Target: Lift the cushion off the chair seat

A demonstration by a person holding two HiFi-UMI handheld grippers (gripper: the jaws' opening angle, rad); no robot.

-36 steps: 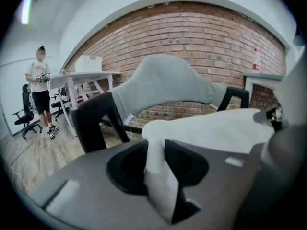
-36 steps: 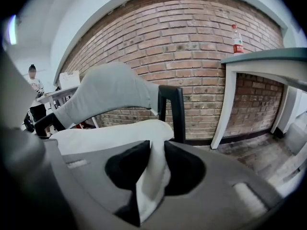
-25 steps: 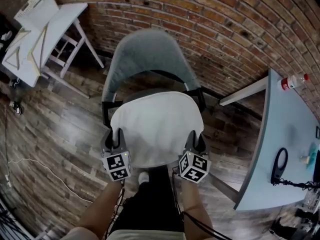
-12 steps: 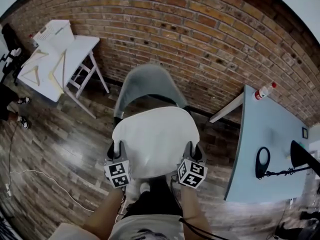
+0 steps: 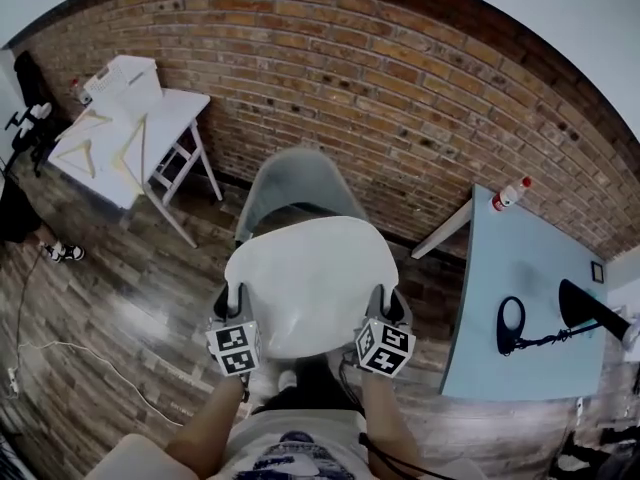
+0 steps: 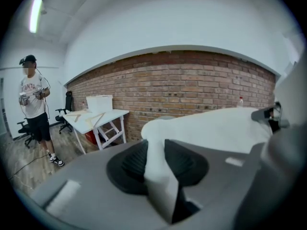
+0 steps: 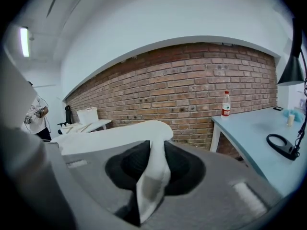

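Observation:
The white cushion (image 5: 310,280) hangs in the air above the grey chair (image 5: 298,180), whose seat it hides; only the backrest shows behind it. My left gripper (image 5: 233,303) is shut on the cushion's near left edge and my right gripper (image 5: 388,303) on its near right edge. In the left gripper view the black pads (image 6: 136,164) pinch a fold of the white cushion (image 6: 216,126). The right gripper view shows the same: the cushion (image 7: 115,134) runs off to the left and a fold of it is squeezed in the right gripper (image 7: 152,164).
A brick wall (image 5: 400,98) stands behind the chair. At the left is a white folding table (image 5: 125,138) with hangers and a box. A light blue table (image 5: 520,288) at the right carries a bottle (image 5: 508,194) and a black lamp (image 5: 585,313). A person (image 6: 34,104) stands far left.
Both grippers have risen together with the cushion, which has come up off the chair seat. The head view has tilted up and shows more wall.

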